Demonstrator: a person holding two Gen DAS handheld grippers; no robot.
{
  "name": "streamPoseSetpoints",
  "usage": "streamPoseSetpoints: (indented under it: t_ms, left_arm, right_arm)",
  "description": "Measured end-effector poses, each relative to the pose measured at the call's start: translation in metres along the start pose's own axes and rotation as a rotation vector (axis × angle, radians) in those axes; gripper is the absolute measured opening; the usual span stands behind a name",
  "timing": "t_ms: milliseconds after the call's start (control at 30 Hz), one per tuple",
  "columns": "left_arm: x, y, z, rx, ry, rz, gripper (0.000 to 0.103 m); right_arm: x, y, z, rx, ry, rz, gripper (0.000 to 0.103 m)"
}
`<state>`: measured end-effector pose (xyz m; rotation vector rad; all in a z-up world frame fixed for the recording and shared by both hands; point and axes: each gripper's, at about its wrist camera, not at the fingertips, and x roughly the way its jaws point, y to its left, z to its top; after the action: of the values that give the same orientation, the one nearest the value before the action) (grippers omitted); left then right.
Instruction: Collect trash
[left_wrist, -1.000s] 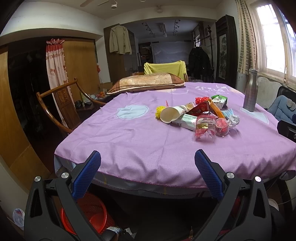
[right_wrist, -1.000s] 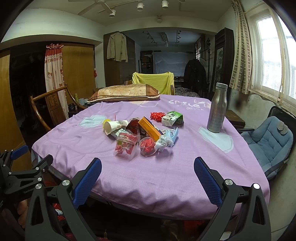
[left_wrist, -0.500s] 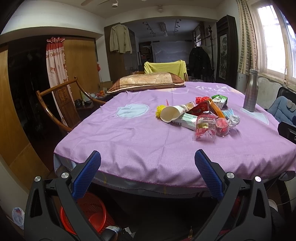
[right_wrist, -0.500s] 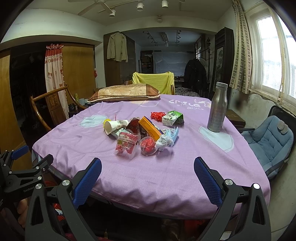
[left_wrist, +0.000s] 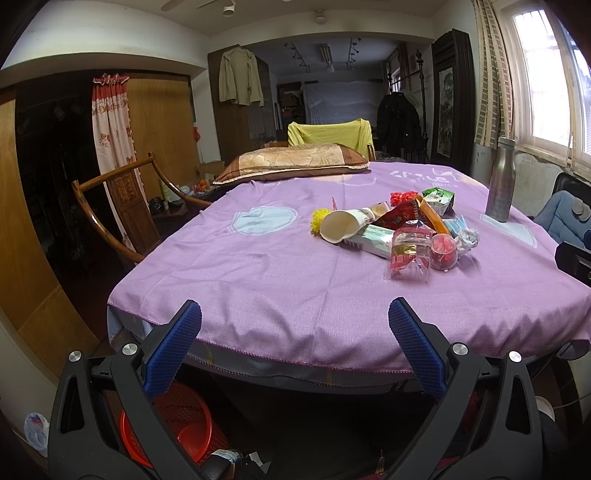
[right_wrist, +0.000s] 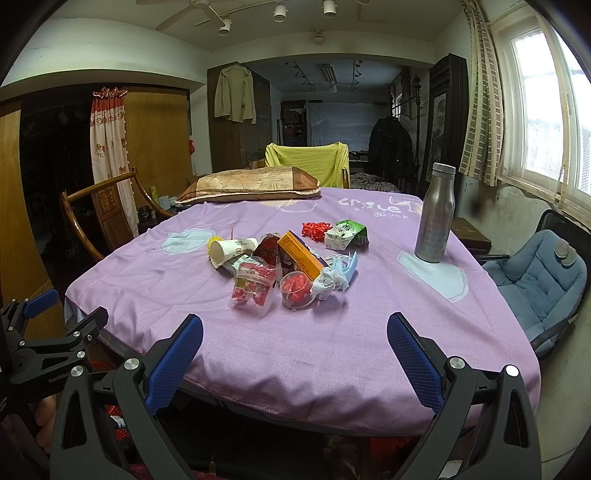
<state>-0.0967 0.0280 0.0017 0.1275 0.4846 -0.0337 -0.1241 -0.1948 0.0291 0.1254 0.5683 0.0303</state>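
While both tools hang short of the table's near edge, we note the following.

Left gripper (left_wrist: 294, 354): we see its blue-padded fingers spread wide with nothing between them, low in front of the purple tablecloth (left_wrist: 258, 280).
Right gripper (right_wrist: 294, 363): fingers likewise spread wide and empty, over the near hem of the cloth; we also see the left tool at the far left of this view.
Trash pile (right_wrist: 284, 266): we find it heaped near the middle of the table, well apart from both grippers.
Paper cup (left_wrist: 341, 227): lying on its side, mouth toward the left camera, touching a yellow ball (left_wrist: 320, 218) behind it.
Clear wrapper (right_wrist: 255, 286): red-printed, at the near edge of the heap, just beside a clear cup of red bits (right_wrist: 296, 290).
Orange box (right_wrist: 301, 254): tilted across the heap, with a crumpled tissue (right_wrist: 327, 278) and a blue mask (right_wrist: 345, 264) at its right.
Green carton (right_wrist: 347, 234): behind the heap, beside red pieces (right_wrist: 316, 229).
Steel bottle (right_wrist: 435, 214): upright, to the right of the pile.
Pillow (right_wrist: 247, 186): at the far edge.
Red basket (left_wrist: 181, 424): on the floor under the table, near the left tool.
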Motion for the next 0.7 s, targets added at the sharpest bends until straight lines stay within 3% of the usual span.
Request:
streamPoseSetpoints:
  t_ms: [700]
  left_arm:
    - [0.0016,0.0006,-0.0017,-0.002,0.006,-0.001,0.097]
  right_arm:
    - [-0.0006,0.0007,-0.0008,0.002,0.003,0.004,0.098]
